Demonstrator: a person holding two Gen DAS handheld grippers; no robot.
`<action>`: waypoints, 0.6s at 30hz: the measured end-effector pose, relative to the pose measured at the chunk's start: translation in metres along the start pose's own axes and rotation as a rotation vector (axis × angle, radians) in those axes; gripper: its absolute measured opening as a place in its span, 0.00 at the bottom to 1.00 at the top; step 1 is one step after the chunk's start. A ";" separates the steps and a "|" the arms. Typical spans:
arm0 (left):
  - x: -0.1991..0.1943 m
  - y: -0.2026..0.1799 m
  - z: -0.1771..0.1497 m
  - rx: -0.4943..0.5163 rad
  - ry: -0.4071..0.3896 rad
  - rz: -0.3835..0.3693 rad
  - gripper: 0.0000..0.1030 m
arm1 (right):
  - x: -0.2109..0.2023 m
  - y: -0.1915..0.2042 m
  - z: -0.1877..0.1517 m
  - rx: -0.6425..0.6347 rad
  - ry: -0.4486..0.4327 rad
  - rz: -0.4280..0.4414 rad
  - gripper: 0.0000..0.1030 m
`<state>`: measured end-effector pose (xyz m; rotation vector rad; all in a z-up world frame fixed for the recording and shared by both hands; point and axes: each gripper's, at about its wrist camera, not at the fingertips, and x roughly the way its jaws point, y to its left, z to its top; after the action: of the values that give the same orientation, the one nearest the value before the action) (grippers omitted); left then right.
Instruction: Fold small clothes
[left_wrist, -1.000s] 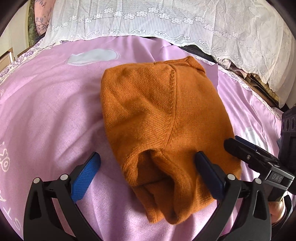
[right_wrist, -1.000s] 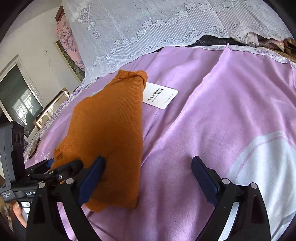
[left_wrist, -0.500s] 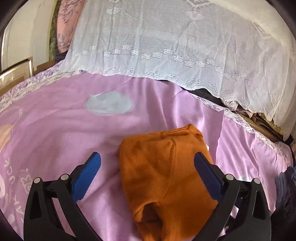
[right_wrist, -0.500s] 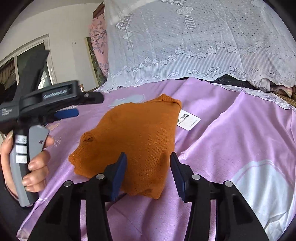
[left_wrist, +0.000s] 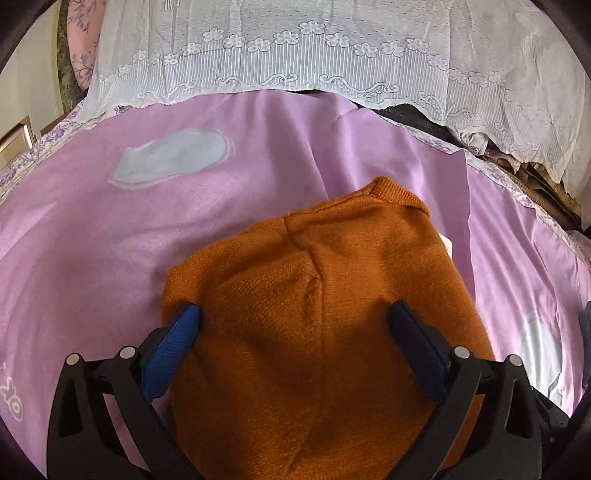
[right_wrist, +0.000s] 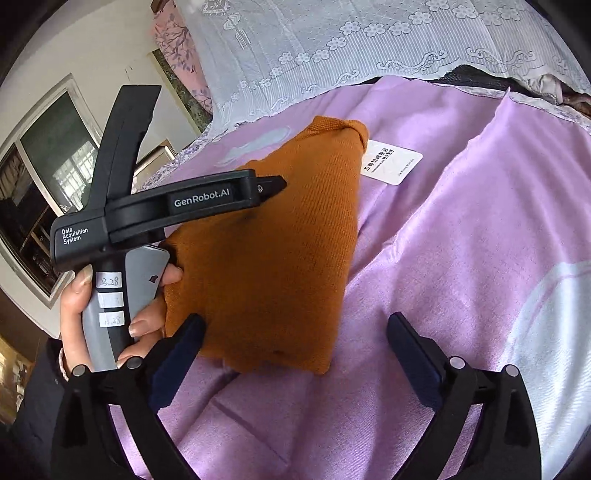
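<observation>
Now the orange sweater (left_wrist: 317, 332) lies folded on the purple sheet (left_wrist: 92, 258), just beside the white card (right_wrist: 393, 162). Left gripper (left_wrist: 293, 325) straddles it, spread wide, nothing pinched. Right gripper (right_wrist: 295, 332) opening over its near corner, pads clear.

Pink bedsheet (left_wrist: 110, 258), white lace cover (left_wrist: 332, 55), card (right_wrist: 393, 162).

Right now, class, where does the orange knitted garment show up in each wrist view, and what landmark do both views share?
Left wrist view: the orange knitted garment fills the lower middle, between the left gripper's fingers.
Right wrist view: it lies left of centre, running from the upper middle down to the bottom left finger.
Shared landmark: the white lace cloth beyond the purple sheet.
</observation>
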<state>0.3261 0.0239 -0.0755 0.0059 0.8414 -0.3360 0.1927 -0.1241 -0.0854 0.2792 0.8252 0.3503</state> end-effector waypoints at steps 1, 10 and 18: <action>-0.003 0.003 -0.002 -0.014 -0.013 -0.011 0.96 | 0.000 0.000 0.000 0.004 0.000 0.004 0.97; -0.036 0.040 -0.027 -0.172 0.026 -0.144 0.96 | -0.002 -0.008 0.001 0.040 0.001 0.039 0.97; -0.053 0.049 -0.059 -0.237 0.087 -0.224 0.96 | -0.001 -0.014 0.003 0.053 -0.001 0.057 0.97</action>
<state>0.2643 0.0938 -0.0823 -0.2977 0.9665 -0.4468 0.1972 -0.1375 -0.0876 0.3527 0.8274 0.3822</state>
